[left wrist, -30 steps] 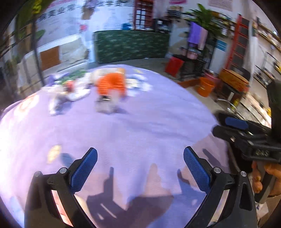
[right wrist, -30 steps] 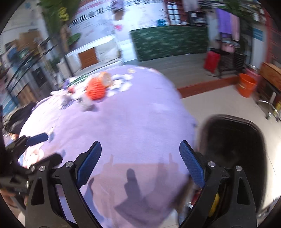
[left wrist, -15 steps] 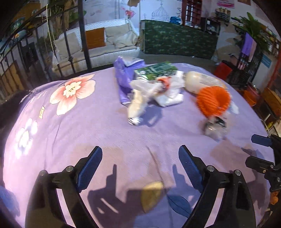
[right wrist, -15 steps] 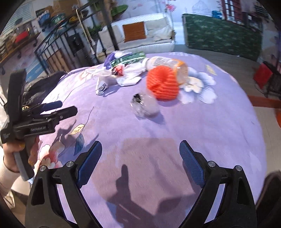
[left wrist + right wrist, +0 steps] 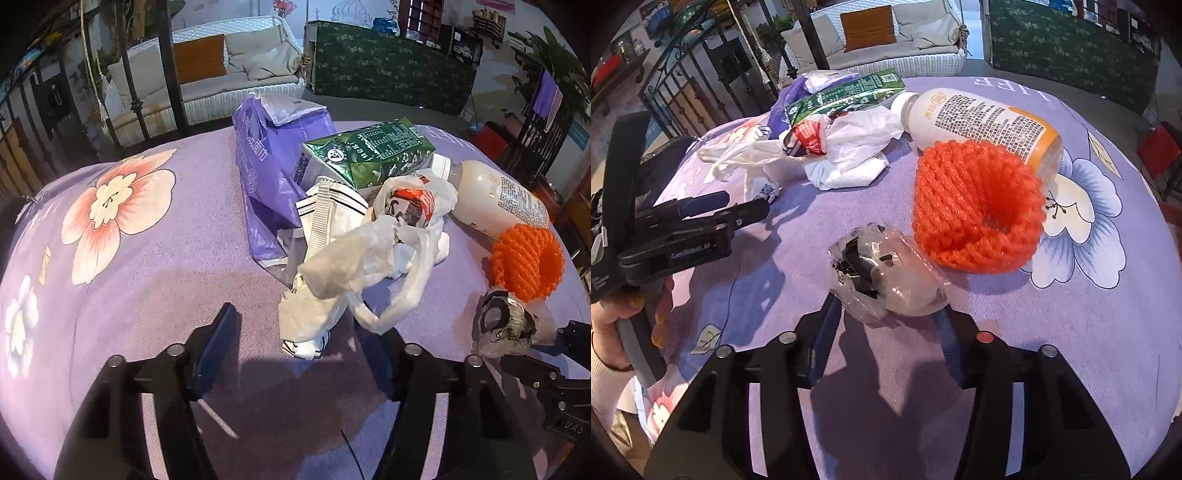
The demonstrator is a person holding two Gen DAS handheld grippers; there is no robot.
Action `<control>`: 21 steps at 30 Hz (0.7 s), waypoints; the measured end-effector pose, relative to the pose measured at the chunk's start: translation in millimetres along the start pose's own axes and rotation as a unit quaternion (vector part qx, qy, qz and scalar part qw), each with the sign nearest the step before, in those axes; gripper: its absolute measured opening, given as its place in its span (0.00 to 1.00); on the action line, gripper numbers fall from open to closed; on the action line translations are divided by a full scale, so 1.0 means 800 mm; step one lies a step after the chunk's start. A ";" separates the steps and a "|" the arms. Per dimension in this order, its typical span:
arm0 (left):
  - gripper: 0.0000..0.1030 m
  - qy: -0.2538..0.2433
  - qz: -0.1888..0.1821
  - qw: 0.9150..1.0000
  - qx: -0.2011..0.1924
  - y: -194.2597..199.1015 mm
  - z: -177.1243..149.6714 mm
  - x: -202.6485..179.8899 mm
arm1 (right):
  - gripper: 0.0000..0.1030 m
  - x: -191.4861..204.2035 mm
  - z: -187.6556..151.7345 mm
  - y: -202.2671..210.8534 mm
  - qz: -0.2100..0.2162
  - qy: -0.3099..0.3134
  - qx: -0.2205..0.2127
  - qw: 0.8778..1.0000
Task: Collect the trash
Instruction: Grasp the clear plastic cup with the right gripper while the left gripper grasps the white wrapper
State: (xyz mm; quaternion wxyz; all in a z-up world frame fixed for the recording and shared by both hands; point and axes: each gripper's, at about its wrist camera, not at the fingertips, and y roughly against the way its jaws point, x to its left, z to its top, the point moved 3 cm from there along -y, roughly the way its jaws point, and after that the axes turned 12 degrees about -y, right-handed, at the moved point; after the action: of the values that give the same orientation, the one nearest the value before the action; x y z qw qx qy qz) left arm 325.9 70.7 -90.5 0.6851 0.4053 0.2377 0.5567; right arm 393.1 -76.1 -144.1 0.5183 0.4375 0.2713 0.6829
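Observation:
A trash pile lies on the purple flowered tablecloth (image 5: 147, 288): a purple bag (image 5: 266, 166), a green carton (image 5: 369, 151), a white bottle (image 5: 495, 192), an orange net sleeve (image 5: 528, 262) and a crumpled white plastic bag (image 5: 369, 251). My left gripper (image 5: 301, 332) is closing, with the low end of the white bag between its jaws and a gap still showing on the left side. My right gripper (image 5: 886, 312) is closing around the near end of a clear crumpled wrapper (image 5: 886, 273), just in front of the orange net sleeve (image 5: 975, 206). Each gripper shows in the other's view: left gripper (image 5: 746, 206), right gripper (image 5: 546, 343).
A person's hand (image 5: 613, 317) holds the left gripper at the table's left edge. Behind the table stand a white wicker sofa (image 5: 236, 74), black metal railings (image 5: 170, 62) and a green patterned counter (image 5: 388, 66). The bottle (image 5: 979, 118) lies behind the net sleeve.
Both grippers swung across the table to the trash pile and came in close. Their jaws narrowed from wide open, the left around the white bag, the right around the clear wrapper.

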 end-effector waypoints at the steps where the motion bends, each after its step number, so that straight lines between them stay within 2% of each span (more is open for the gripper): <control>1: 0.43 -0.002 0.002 1.000 0.002 -0.001 0.000 -0.001 | 0.38 -0.001 -0.001 0.000 0.001 -0.002 0.000 1.000; 2: 0.32 -0.003 0.003 1.000 0.005 -0.001 -0.001 -0.002 | 0.35 -0.001 -0.002 -0.001 0.004 -0.003 0.000 1.000; 3: 0.27 -0.002 0.002 1.000 0.005 0.000 -0.002 -0.002 | 0.34 -0.002 -0.003 0.002 0.004 -0.004 -0.002 1.000; 11: 0.25 0.009 -0.015 1.000 -0.013 0.041 -0.024 -0.005 | 0.30 -0.005 -0.019 0.024 0.027 -0.011 -0.019 0.999; 16: 0.25 0.017 -0.041 0.999 -0.025 0.079 -0.045 -0.015 | 0.30 -0.007 -0.043 0.053 0.039 -0.012 -0.037 0.998; 21: 0.25 0.005 -0.057 0.997 -0.043 0.118 -0.064 -0.039 | 0.30 -0.014 -0.071 0.088 0.063 -0.032 -0.051 0.996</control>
State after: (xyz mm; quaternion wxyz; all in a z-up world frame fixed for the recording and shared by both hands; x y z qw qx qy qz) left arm 223.8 60.4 -45.9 0.7314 0.3589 0.2396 0.5281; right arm 311.1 -104.0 -116.1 0.5043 0.4481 0.1911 0.7130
